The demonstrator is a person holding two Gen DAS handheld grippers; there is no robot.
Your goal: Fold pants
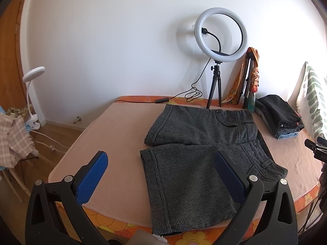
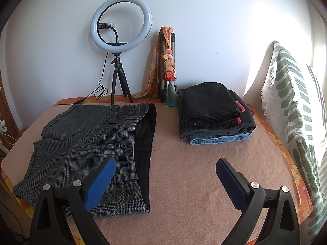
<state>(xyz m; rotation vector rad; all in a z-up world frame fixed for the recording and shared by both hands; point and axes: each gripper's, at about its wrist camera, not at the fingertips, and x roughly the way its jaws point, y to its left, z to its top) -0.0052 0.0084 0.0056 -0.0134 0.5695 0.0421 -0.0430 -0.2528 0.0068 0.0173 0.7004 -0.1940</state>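
Here, nearest the cameras, the left gripper (image 1: 161,175) hangs with its blue-padded fingers spread wide, pinching nothing; its right finger stands over the near leg of the grey houndstooth wool shorts (image 1: 196,163), though whether it touches the cloth cannot be told. The right gripper (image 2: 165,181) is likewise spread and empty, its left finger over the near waistband corner and its right finger over the bare pinkish-beige blanket (image 2: 194,173).

The shorts lie flat on the left part of that blanket, legs pointing left, waistband to the right with the black lining showing. Farther right, well apart from the shorts, sits a folded stack of black and blue denim clothes (image 2: 214,114). At the far right a green-and-white patterned pillow (image 2: 296,106) leans upright. Against the far white wall stand a white ring light on a black tripod (image 2: 121,24) and, just right of it, a folded tripod draped with an orange scarf (image 2: 167,61).
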